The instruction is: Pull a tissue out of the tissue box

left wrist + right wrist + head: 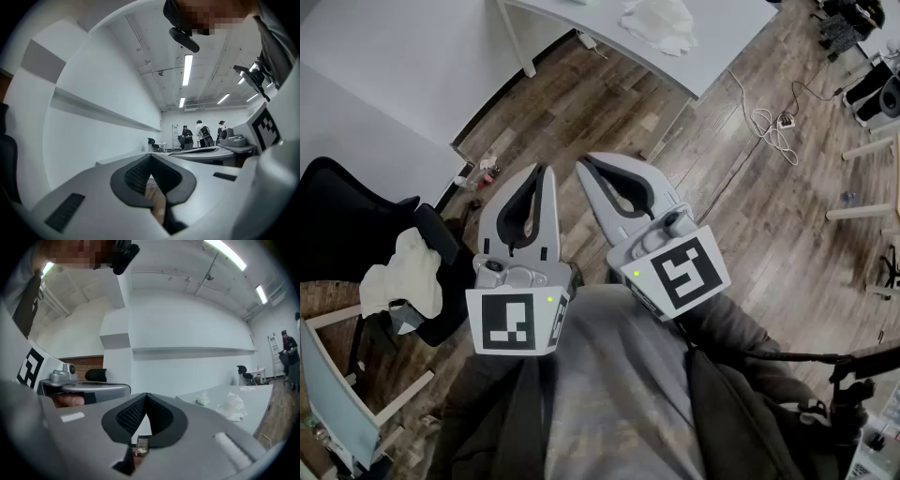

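Note:
Both grippers are held close to the person's body above the wooden floor, pointing level toward a white table (712, 52). The left gripper (546, 171) is shut with nothing between its pads. Beside it, the right gripper (585, 162) is also shut and empty. A pile of crumpled white tissues (661, 23) lies on the table, well beyond both grippers. In the right gripper view, a small tissue box (203, 400) with a tissue sticking up stands on the table (253, 397), left of the crumpled tissues (233, 405). In each gripper view, the left gripper (151, 157) and the right gripper (146, 394) show dark pads meeting at the tip.
A black chair (356, 202) with a white cloth (403, 274) on it stands at the left. A cable and power strip (775, 125) lie on the floor right of the table. A white table leg (515, 39) stands ahead. Several people (201, 133) stand far off.

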`<state>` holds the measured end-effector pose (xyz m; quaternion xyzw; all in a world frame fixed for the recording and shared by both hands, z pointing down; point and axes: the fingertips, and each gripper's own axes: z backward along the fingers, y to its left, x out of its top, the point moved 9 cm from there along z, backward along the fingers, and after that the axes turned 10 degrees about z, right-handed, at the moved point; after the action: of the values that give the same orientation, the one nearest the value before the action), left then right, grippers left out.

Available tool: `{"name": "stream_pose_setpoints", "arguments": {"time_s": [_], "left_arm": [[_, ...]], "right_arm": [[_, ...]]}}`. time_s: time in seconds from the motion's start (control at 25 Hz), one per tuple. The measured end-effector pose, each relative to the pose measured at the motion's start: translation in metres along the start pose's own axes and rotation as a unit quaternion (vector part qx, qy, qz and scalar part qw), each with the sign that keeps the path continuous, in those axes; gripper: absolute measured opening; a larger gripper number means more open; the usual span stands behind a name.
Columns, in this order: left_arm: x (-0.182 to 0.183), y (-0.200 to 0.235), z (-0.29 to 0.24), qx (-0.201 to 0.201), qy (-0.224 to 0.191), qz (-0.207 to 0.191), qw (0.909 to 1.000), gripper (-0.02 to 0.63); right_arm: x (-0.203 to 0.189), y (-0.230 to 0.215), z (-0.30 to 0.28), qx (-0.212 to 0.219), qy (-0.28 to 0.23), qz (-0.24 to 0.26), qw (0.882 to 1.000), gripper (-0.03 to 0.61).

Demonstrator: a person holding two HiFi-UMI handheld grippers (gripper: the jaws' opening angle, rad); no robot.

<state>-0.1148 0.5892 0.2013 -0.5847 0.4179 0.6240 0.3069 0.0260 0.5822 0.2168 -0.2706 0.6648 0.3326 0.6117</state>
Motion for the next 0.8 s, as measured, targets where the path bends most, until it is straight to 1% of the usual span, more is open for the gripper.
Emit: {"name": "stream_pose_setpoints", "arguments": {"time_s": [0.28, 0.4, 0.52, 0.6, 0.72, 0.8], "left_arm": [[-0.006, -0.018, -0.017, 0.008, -0.001, -0.004, 1.0000, -0.003], [-0.009, -0.026, -0.023, 0.018, 0.000, -0.004, 0.9998, -0.003], [-0.015, -0.029, -0.024, 0.035, 0.003, -0.003, 0.9994, -0.003], [-0.018, -0.023, -0.023, 0.051, 0.005, -0.002, 0.9987, -0.003], [-0.018, -0.002, -0.026, 0.079, 0.002, 0.006, 0.9969, -0.003], [-0.018, 0.013, -0.033, 0.089, 0.000, 0.011, 0.9959, -0.003]], "right_arm": [[-0.004, -0.024, 0.009, 0.004, -0.003, -0.002, 1.000, 0.002], [-0.009, -0.035, 0.011, 0.017, -0.010, -0.006, 1.000, 0.003], [-0.014, -0.041, 0.012, 0.024, 0.001, -0.011, 1.000, 0.003], [-0.019, -0.044, 0.009, 0.026, 0.011, -0.010, 1.000, 0.003], [-0.024, -0.046, -0.005, 0.028, 0.010, -0.011, 0.999, 0.003], [-0.027, -0.049, -0.019, 0.033, 0.006, -0.011, 0.999, 0.003]]}}
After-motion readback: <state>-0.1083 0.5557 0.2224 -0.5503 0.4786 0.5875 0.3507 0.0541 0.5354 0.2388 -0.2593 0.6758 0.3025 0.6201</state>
